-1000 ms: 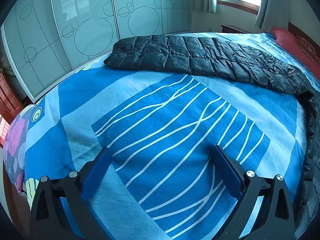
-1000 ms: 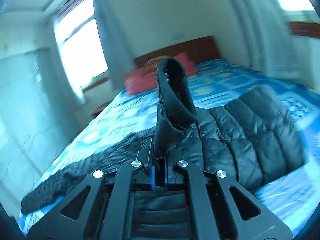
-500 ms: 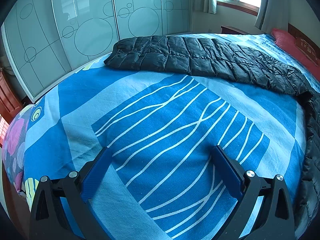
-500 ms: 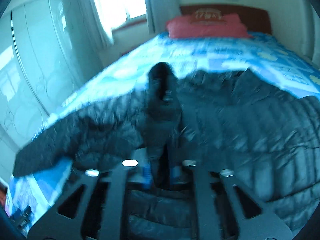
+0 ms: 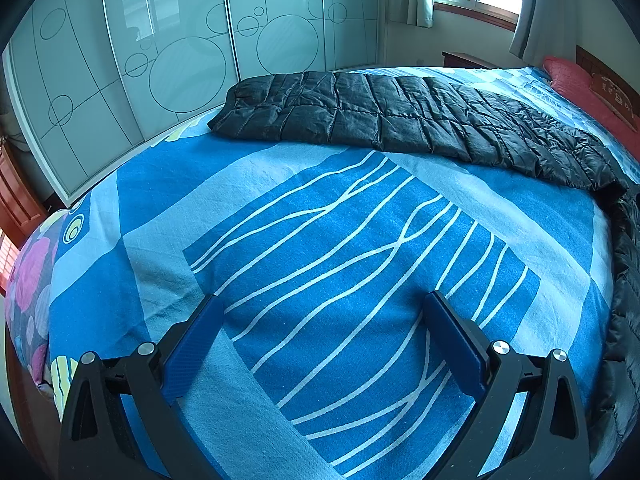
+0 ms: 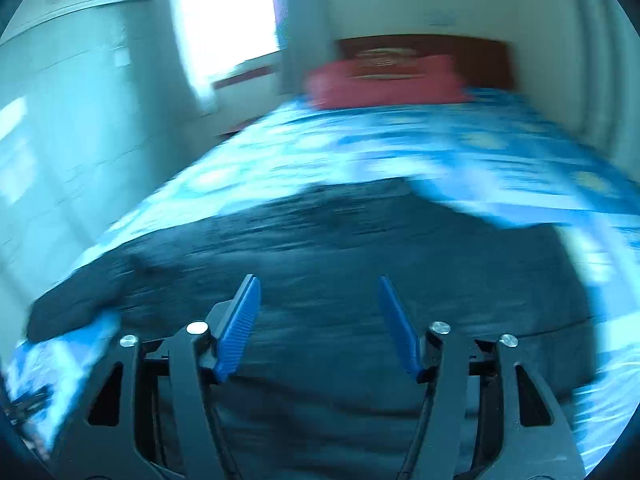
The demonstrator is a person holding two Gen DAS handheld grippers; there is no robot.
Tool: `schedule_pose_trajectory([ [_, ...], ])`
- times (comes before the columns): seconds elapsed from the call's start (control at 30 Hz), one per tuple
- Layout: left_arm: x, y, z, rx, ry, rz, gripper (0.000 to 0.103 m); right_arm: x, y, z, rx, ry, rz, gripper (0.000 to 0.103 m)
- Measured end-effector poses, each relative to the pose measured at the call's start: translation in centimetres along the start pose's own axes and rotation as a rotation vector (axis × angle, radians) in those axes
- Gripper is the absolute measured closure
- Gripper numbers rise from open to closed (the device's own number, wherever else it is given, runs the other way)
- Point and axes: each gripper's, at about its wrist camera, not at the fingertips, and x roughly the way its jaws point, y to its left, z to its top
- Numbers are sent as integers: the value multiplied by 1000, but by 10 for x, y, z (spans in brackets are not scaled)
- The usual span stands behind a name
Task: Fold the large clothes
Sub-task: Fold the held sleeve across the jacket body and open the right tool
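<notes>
With both tongs, left (image 5: pixel 320 344) and right (image 6: pixel 318 330), wide and empty, we next grip the black jacket (image 5: pixel 400 120) for another fold.

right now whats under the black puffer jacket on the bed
The black puffer jacket lies spread on the blue patterned bedsheet, which shows all around it. Whatever sits beneath the jacket itself is covered, so anything hidden there cannot be seen.

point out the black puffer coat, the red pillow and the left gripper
black puffer coat (image 5: pixel 400 120): left wrist view, quilted middle panel.
red pillow (image 5: pixel 576 80): left wrist view, its near end.
left gripper (image 5: pixel 324 344): left wrist view, midway between its open jaws.
</notes>
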Motion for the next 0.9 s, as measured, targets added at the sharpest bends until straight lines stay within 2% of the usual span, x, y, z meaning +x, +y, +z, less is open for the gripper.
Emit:
schedule_pose_trajectory([
  [0.07,0,0,0,1,0,2,4,4,-61,-2,94,42,-121,90],
  [0.17,0,0,1,3,-1,5,4,15,-116,-21,187,114,-204,90],
  [0.23,0,0,1,4,-2,7,4,32,-139,-44,227,206,-205,93],
  [0.3,0,0,1,6,-2,9,4,38,-146,-60,231,196,-173,95],
  [0.37,-1,-1,1,7,-3,10,4,35,-146,-58,247,194,-160,96],
  [0.4,0,-1,1,6,-2,9,4,29,-145,-53,243,188,-158,96],
  [0.5,0,0,1,2,-3,4,4,14,-137,-25,197,89,-146,94],
  [0.53,0,0,2,3,-3,6,4,14,-138,-12,191,57,-155,92],
  [0.57,1,0,2,5,-2,8,4,19,-141,-4,194,48,-160,85],
  [0.6,0,0,1,5,-3,9,4,27,-146,4,204,42,-163,84],
  [0.7,0,1,1,5,-3,8,4,59,-167,14,259,80,-172,84],
  [0.8,-1,0,0,5,-5,8,4,92,-181,2,266,182,-214,85],
  [0.9,0,0,0,7,-5,10,4,102,-182,-4,261,188,-221,86],
])
